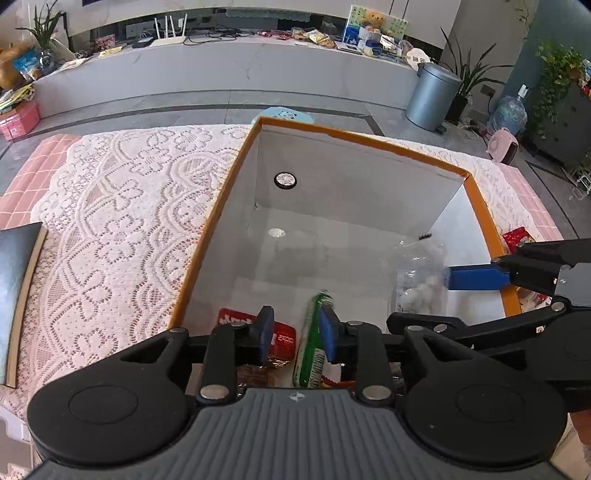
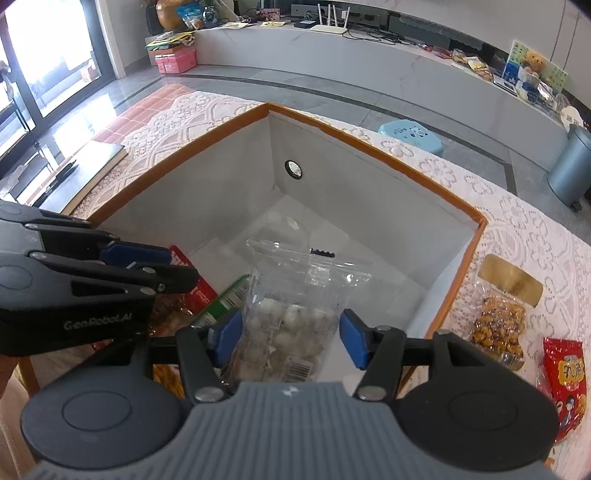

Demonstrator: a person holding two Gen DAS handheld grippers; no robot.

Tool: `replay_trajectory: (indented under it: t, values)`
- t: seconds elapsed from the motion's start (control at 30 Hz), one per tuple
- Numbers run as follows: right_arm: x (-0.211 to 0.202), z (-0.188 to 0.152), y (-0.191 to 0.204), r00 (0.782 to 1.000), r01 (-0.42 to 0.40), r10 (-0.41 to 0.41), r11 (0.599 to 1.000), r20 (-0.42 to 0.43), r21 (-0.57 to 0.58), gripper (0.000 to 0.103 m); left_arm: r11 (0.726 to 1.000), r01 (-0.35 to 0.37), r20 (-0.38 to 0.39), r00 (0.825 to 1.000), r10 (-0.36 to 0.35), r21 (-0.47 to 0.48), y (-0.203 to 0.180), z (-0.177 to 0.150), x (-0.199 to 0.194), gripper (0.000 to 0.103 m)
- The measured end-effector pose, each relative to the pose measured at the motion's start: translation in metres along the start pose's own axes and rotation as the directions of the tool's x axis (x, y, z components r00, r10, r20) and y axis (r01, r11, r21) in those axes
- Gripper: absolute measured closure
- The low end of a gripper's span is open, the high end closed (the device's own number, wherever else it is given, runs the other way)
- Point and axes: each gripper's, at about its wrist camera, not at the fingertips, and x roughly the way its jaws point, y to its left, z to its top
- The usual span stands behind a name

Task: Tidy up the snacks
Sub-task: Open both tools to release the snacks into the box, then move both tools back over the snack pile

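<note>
Right wrist: right hand-held gripper [image 2: 290,338] wide, jaws flanking clear bag [image 2: 291,321] over box [image 2: 458,295]. Left hand-held gripper [image 1: 297,336] narrow, apparently empty. Risk: grippers collide in box.

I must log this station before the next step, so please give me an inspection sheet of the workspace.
Surface: table with lace cloth.
Job's things: orange-rimmed box holds clear bag of white balls, green packet, red packet; red snack bag and nut bag lie outside on the cloth.
Clutter: dark book.
Grippers: left gripper open above packets; right gripper open around the clear bag.
Cables: wires on the far counter.
Surroundings: bin, plants, stool.
</note>
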Motion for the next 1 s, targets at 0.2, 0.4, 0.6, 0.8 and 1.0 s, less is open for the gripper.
replay_trajectory:
  t: [0.2,0.4,0.6,0.8,1.0]
  values:
    - [-0.017,-0.001,-0.003,0.999,0.0,-0.001,1.0,0.035,0.026,0.034,0.999,-0.017,0.039,0.999,0.018,-0.029,-0.001,0.0,-0.017,0.058]
    - [-0.043,-0.006,-0.003,0.996,-0.01,0.004,0.998,0.094,0.069,0.033,1.0,-0.01,0.096,0.995,0.012,-0.017,-0.012,-0.002,-0.041,0.053]
    - [-0.085,-0.027,-0.007,0.979,0.036,-0.064,0.989,0.192,0.146,0.033,0.999,0.035,0.179,0.983,-0.036,0.008,-0.033,-0.012,-0.069,0.045]
    - [-0.132,-0.062,-0.02,0.947,0.061,-0.132,0.969,0.293,0.24,0.03,0.998,0.032,0.287,0.957,-0.045,0.05,-0.062,-0.024,-0.097,0.042]
    - [-0.174,-0.099,-0.033,0.903,0.105,-0.221,0.945,0.368,0.31,0.026,0.994,0.028,0.362,0.93,-0.066,0.109,-0.097,-0.038,-0.114,0.035]
